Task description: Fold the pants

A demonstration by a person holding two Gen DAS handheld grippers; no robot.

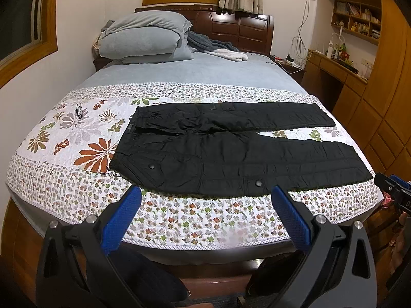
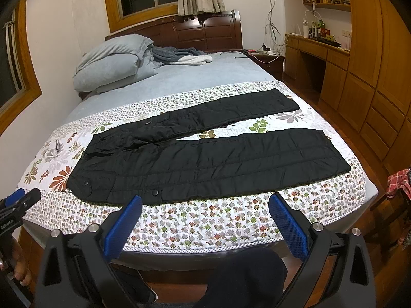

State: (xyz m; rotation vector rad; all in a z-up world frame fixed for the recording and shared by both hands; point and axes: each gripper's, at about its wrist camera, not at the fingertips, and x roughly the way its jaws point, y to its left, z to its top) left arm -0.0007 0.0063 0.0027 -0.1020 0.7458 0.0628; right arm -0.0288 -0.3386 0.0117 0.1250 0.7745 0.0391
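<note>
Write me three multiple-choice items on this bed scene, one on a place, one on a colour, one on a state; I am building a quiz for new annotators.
1. Where does the waistband of the pants lie?
A. toward the left side of the bed
B. toward the headboard
C. hanging off the foot of the bed

2. What colour are the pants?
A. grey
B. black
C. floral

3. How do the left gripper and the right gripper stand?
A. both shut on the pants
B. one open, one shut
C. both open, holding nothing

Key: 1 A, the waist end sits at the left while both legs run to the right across the floral quilt. 2 B, the fabric is plain black. 3 C, each pair of blue pads stands wide apart, short of the cloth.
</note>
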